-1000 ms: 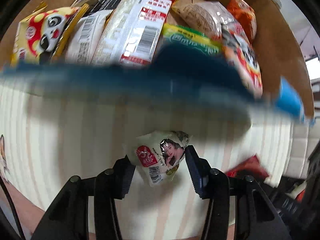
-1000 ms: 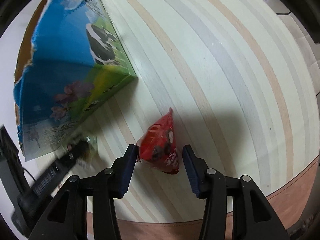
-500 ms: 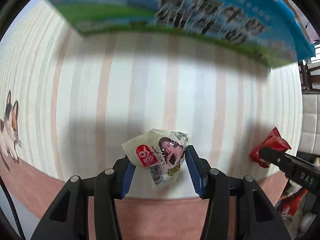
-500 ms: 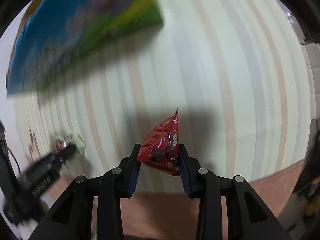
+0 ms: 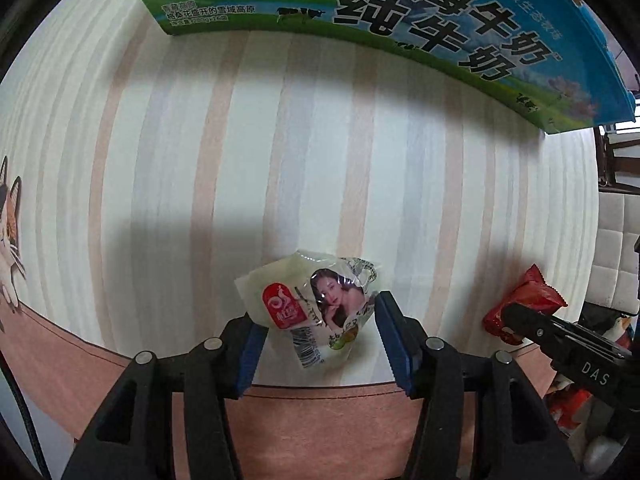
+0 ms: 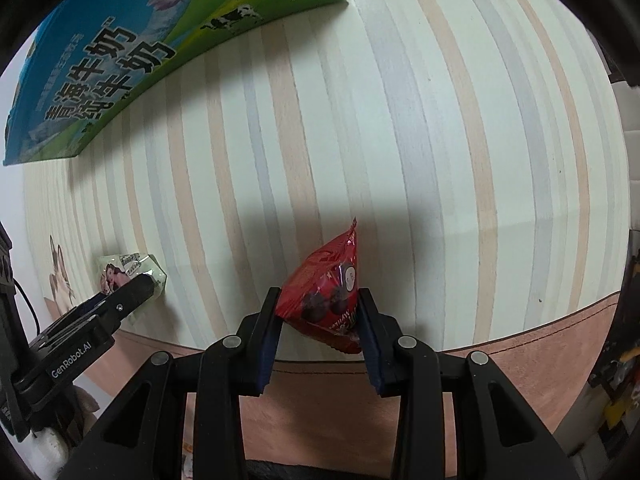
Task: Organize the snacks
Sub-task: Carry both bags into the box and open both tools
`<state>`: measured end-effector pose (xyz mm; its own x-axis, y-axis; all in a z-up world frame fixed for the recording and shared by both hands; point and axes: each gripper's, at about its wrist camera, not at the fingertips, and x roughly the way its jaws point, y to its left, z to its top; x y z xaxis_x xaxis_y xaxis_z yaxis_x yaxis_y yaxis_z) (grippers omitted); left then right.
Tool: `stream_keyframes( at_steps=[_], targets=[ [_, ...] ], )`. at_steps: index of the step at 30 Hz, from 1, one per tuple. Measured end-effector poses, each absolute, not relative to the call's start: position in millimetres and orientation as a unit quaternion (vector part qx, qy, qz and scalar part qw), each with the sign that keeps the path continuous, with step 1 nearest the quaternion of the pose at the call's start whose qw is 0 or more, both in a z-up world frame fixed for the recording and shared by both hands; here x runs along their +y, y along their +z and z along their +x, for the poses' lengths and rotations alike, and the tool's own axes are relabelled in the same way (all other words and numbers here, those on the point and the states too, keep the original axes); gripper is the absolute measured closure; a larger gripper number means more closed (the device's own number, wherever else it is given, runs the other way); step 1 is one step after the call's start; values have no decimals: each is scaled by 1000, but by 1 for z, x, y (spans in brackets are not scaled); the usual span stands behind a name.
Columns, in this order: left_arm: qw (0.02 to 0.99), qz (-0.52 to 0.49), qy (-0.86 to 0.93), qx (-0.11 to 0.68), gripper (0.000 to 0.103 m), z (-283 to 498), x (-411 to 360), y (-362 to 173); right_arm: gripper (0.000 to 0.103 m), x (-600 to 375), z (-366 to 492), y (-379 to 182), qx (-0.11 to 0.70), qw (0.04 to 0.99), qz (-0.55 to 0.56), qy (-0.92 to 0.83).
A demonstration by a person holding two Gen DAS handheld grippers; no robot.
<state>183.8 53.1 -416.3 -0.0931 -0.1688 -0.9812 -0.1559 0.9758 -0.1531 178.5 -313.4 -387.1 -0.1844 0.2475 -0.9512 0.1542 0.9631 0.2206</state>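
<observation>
striped tablecloth (image 5: 320, 160) | cat print (image 5: 10, 216) at its edge | white tufted cushion (image 5: 616, 248)

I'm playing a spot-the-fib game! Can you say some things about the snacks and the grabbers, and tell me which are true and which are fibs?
1. The left gripper holds a pale packet with a woman's picture. True.
2. The right gripper holds a green packet. False: it holds a red snack packet.
3. The milk carton box is blue and green with cows. True.
4. The tablecloth is plain black. False: it is pale with stripes.
</observation>
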Motion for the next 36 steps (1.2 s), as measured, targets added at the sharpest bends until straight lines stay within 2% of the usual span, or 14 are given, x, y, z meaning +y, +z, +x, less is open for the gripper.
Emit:
stream_keyframes(
  at_steps=[12, 14, 21, 23, 29, 36],
  targets=[
    [673, -98, 8, 733, 49, 203, 46, -403, 62, -316, 191, -391, 769, 625, 129, 30],
    [679, -90, 9, 728, 60, 200, 42, -396, 63, -315, 190, -389, 767, 629, 124, 29],
    [687, -75, 4, 723, 63, 202, 20, -391, 66, -310, 186, -381, 762, 635, 122, 39],
    [690, -75, -1, 720, 69, 201, 14, -385, 67, -307, 184, -373, 758, 639, 127, 45],
    [695, -71, -25, 715, 69, 205, 1, -362, 67, -309, 187, -343, 741, 654, 138, 64],
    [693, -124, -34, 709, 69, 209, 17, -331, 67, -314, 202, -309, 721, 669, 161, 81]
  ],
)
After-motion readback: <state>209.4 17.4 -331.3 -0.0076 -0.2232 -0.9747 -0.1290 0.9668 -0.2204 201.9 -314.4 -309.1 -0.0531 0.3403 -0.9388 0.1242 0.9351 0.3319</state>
